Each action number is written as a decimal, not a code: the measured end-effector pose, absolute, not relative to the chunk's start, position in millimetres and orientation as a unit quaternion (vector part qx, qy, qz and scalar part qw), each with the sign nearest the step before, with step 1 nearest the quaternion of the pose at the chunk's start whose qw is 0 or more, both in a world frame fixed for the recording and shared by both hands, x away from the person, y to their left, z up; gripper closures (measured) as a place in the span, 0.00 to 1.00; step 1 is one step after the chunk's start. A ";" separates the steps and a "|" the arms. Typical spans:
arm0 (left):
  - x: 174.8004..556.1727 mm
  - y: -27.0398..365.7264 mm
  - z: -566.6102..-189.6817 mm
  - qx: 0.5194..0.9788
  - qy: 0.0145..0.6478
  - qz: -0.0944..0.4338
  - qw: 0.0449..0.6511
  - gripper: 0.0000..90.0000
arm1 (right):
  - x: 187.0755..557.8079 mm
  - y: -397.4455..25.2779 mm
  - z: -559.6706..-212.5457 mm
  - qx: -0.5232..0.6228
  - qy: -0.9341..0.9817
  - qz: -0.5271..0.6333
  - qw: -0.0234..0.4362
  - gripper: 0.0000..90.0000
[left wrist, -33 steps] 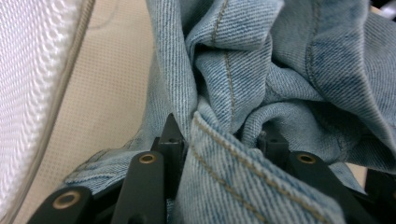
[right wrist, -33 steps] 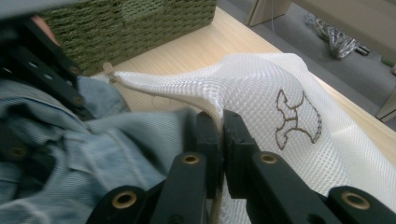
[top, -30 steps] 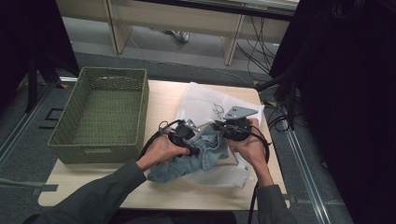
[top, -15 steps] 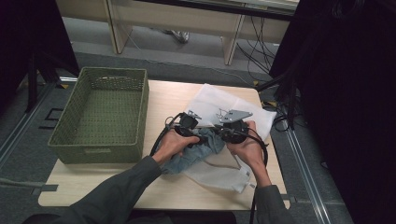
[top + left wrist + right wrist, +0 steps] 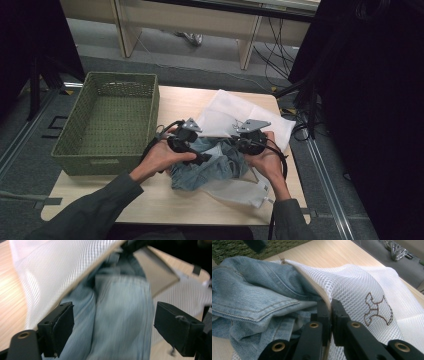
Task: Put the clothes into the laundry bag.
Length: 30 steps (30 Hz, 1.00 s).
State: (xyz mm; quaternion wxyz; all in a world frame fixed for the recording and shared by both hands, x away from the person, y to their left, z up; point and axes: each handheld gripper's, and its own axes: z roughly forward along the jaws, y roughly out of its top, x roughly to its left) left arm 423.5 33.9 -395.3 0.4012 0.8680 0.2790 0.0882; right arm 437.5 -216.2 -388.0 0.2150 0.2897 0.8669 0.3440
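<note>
On the white mesh bag (image 5: pixel 362 287), near the right gripper (image 5: pixel 329 305), a brown embroidered emblem (image 5: pixel 378 309) is stitched; it reads as a curly figure rather than letters, and I cannot make out any word in it. Compared with a second ago, both hands have drawn closer to the middle of the table (image 5: pixel 190 102), and the jeans (image 5: pixel 210 167) sit more bunched at the bag's mouth, less spread toward the near edge. The jeans are pale blue denim, faded, crumpled, with a stitched seam and hem showing in the right gripper view (image 5: pixel 249 305). They lie on the wooden table beside the green woven basket (image 5: pixel 107 122), partly inside the bag. The right gripper's jaws are clamped on the bag's rim. The left gripper (image 5: pixel 113 327) has its jaws spread wide on either side of a denim fold, seemingly not pressing it, though that view is blurred.
</note>
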 end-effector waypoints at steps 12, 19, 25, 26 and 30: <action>420.2 15.5 -460.0 0.928 0.202 0.106 0.295 0.63 | 436.9 -208.5 -388.5 0.280 0.872 0.339 0.214 0.97; 426.6 -5.7 -435.5 0.904 0.219 0.100 0.352 0.79 | 434.7 -200.5 -384.1 0.261 0.875 0.345 0.219 0.97; 452.0 -26.8 -430.9 0.867 0.274 0.104 0.403 0.79 | 432.9 -204.1 -374.4 0.259 0.867 0.362 0.224 0.97; 457.6 -28.8 -434.9 0.862 0.287 0.108 0.403 0.79 | 433.5 -204.9 -374.3 0.260 0.866 0.360 0.229 0.97; 478.8 -26.3 -468.7 0.856 0.321 0.100 0.392 0.76 | 434.1 -205.7 -381.2 0.269 0.870 0.350 0.219 0.97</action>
